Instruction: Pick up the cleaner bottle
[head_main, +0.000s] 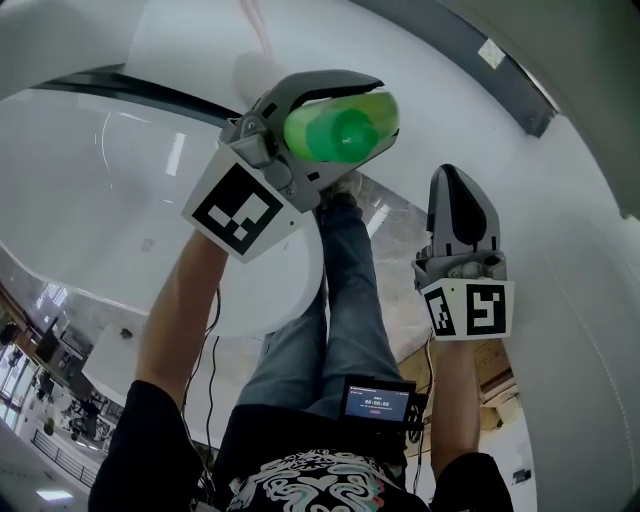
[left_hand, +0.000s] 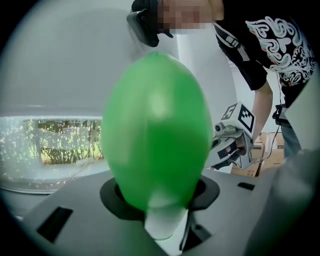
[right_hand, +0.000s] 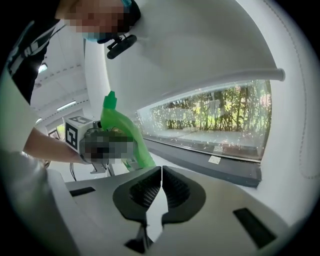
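The green cleaner bottle is off the surface, gripped round its body by my left gripper, one jaw above it and one below. In the left gripper view the bottle fills the middle, its rounded body wedged between the dark pads. In the right gripper view the bottle shows with its green cap pointing up, held at the left. My right gripper hangs to the right of the bottle, apart from it. Its jaws are shut, with nothing between them.
A large white curved surface lies below and around both grippers. A long window with greenery runs behind a dark ledge. The person's legs in jeans and a small screen at the waist are below. Cardboard boxes stand on the floor.
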